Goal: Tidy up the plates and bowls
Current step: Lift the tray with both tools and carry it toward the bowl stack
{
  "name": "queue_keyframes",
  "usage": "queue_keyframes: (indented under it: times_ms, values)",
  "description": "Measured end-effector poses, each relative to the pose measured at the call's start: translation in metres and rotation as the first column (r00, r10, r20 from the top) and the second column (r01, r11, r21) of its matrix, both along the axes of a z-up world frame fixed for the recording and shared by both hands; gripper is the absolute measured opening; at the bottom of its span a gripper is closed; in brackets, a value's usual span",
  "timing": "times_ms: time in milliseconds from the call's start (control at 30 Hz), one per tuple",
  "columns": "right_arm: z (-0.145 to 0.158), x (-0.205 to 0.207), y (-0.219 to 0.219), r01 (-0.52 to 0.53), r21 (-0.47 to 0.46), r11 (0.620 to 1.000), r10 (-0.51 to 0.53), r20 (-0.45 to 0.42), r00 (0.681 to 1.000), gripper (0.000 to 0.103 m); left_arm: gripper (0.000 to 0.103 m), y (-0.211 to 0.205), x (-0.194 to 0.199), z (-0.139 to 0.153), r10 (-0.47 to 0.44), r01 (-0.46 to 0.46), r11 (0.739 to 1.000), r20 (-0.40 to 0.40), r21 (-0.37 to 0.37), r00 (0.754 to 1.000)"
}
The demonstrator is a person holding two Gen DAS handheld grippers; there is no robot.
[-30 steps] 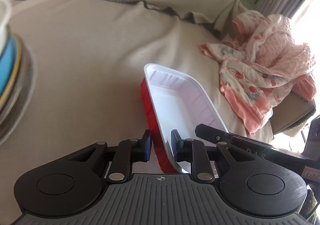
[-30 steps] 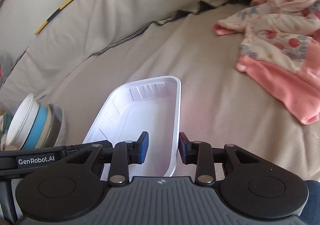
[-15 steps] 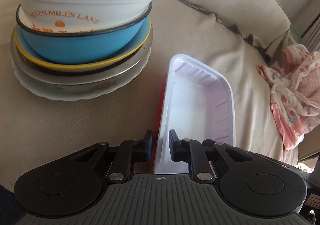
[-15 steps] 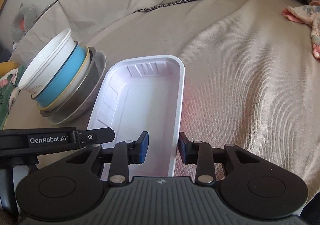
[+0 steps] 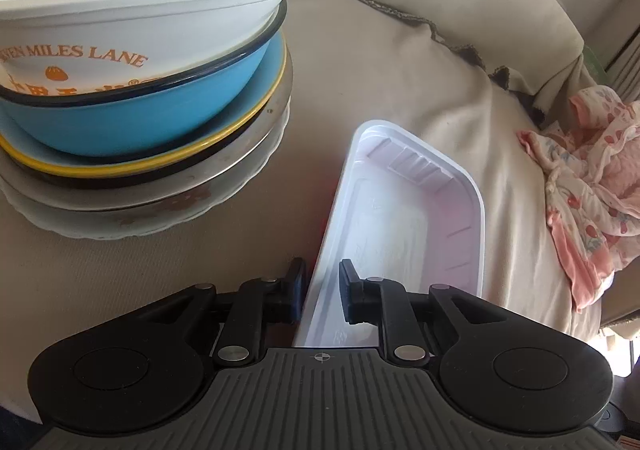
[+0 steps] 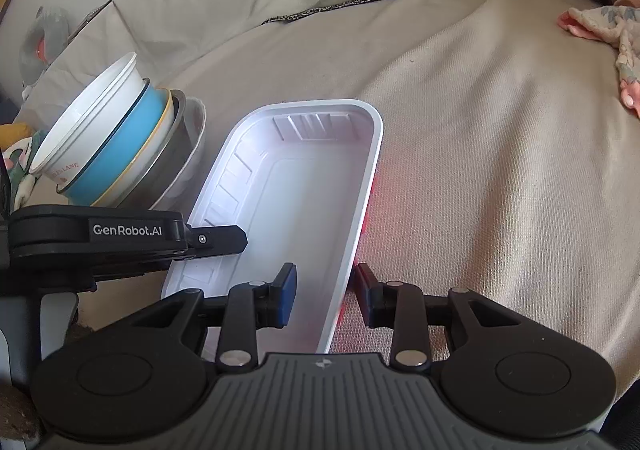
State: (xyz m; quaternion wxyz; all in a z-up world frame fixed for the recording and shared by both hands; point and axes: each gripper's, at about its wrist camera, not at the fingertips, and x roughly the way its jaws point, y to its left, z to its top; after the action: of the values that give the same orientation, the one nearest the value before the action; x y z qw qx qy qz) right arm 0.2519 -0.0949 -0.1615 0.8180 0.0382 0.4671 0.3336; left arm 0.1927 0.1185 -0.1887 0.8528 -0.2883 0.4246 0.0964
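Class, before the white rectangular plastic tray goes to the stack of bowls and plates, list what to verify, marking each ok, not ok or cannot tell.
1. Left gripper clamps one long rim of the white rectangular plastic tray: ok.
2. Right gripper clamps the opposite rim: ok.
3. Tray is empty: ok.
4. Tray stands apart from the stack of bowls and plates: ok.
5. Tray lifted off the beige sofa cover: cannot tell.
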Motion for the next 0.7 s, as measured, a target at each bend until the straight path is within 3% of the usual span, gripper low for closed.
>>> queue_keyframes:
  times_ms: [133, 233, 433, 567, 700]
  values:
    - [0.002, -0.004, 0.0, -0.002, -0.021, 1.0, 0.002, 0.01, 1.0, 0.033, 0.02, 0.003, -0.012, -0.004, -0.016, 0.017, 0.997, 0.006, -0.078, 1.0]
    - [0.004, -0.007, -0.005, -0.008, -0.028, 1.0, 0.009, 0.002, 1.0, 0.033, 0.019, 0.0, -0.022, -0.005, -0.055, 0.054, 0.994, -0.012, -0.096, 0.998]
    - [0.003, -0.016, -0.016, -0.037, -0.021, 0.999, 0.036, -0.022, 0.999, 0.033, 0.02, -0.014, -0.038, 0.006, -0.079, 0.08, 0.997, 0.031, -0.016, 0.996]
    - [0.007, -0.017, -0.019, -0.027, -0.011, 1.0, 0.026, -0.015, 1.0, 0.033, 0.02, -0.021, -0.033, 0.017, -0.095, 0.09, 0.992, 0.053, 0.085, 0.994]
    - [0.008, -0.015, -0.021, 0.004, 0.002, 1.0, -0.004, -0.007, 1.0, 0.033, 0.02, -0.022, -0.021, 0.001, -0.094, 0.095, 0.994, -0.024, 0.046, 0.995]
